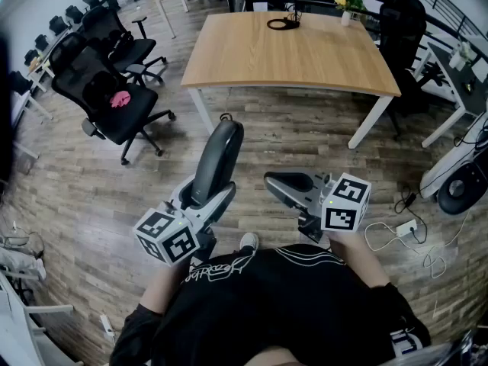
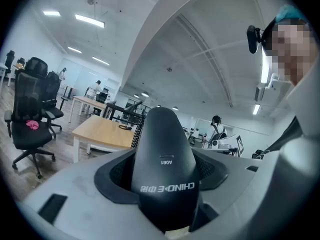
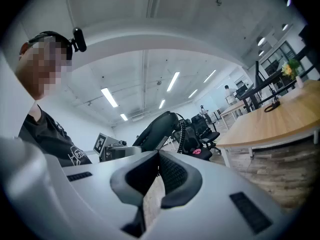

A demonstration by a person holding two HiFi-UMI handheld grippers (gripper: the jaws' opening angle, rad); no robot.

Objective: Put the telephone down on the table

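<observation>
Left gripper [image 1: 210, 195] fingers pinch telephone [image 1: 219, 155], long axis aimed at near edge of surface [image 1: 290, 59], well ahead. Right gripper [image 1: 279, 182] fingers seemingly pressed together, empty.

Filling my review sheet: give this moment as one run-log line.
left tongs: shut on telephone handset | right tongs: shut, empty | telephone handset: held in air, not yet on wooden table

On the telephone handset [image 2: 162, 169]: "A061"; below it "CHINO-E", seemingly mirrored, beside two unclear Chinese characters
</observation>
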